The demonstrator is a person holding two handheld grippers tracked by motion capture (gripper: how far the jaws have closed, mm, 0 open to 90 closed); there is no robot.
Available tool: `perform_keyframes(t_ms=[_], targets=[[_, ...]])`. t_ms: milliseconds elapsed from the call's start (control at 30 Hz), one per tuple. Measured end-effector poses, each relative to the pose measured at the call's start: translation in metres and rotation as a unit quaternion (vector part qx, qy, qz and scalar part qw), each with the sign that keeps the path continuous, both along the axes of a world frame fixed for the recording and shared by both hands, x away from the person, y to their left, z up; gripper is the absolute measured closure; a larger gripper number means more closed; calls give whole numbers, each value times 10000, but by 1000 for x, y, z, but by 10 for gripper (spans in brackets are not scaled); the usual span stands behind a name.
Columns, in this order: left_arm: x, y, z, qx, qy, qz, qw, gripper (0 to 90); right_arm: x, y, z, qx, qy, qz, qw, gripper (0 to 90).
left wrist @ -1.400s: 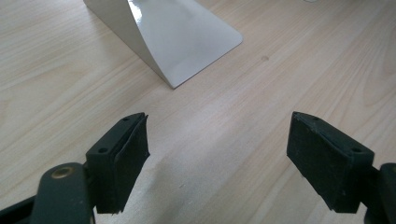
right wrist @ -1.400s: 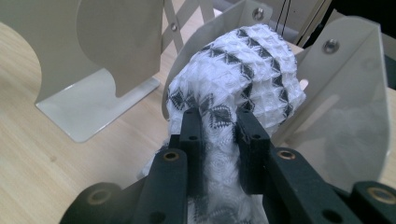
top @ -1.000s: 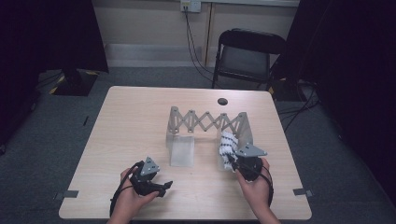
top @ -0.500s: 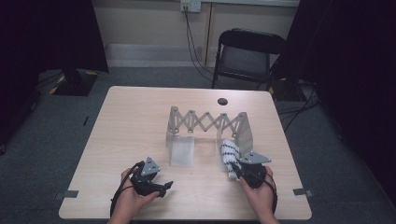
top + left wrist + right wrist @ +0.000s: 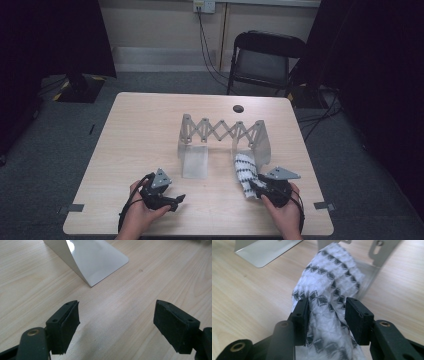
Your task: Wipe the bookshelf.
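Observation:
A white cloth with a black diamond pattern lies on the table, one end against the right foot of a grey scissor-style folding rack. My right gripper is at the cloth's near end. Its jaws have just been opening, so it stands open with the cloth loose between the pads. My left gripper rests open near the front left, with bare wood between its jaws. The rack's left foot plate lies just ahead of it.
The wooden table has a round black cable hole at the back. Behind the table stands a dark folding chair. The rack's left foot plate lies beside the cloth.
My right gripper has come toward the front edge and lower, drawing the cloth along, and its jaws have parted around the cloth. The left gripper has stayed put.

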State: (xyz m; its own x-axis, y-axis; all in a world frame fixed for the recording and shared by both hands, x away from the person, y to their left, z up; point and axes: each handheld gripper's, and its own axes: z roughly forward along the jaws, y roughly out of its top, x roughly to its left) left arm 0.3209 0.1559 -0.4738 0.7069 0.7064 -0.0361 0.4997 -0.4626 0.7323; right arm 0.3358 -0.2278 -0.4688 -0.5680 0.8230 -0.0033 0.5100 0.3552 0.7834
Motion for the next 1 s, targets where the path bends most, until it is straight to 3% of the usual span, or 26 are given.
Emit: perform_keyframes(t_ms=[100, 367, 667, 1000], targets=[[1, 0, 1, 75, -25, -37, 10000, 206, 2, -6, 4, 55, -38, -87, 9999, 547], [0, 0, -1, -14, 15, -11, 10000, 207, 23, -8, 11, 46, -177, -345, 9992, 584], [0, 0, -1, -15, 13, 0, 10000, 207, 31, -11, 15, -82, -412, -489, 9979, 724], [1, 0, -2, 44, 37, -37, 10000, 207, 41, -31, 19, -58, -409, -619, 9972, 812]])
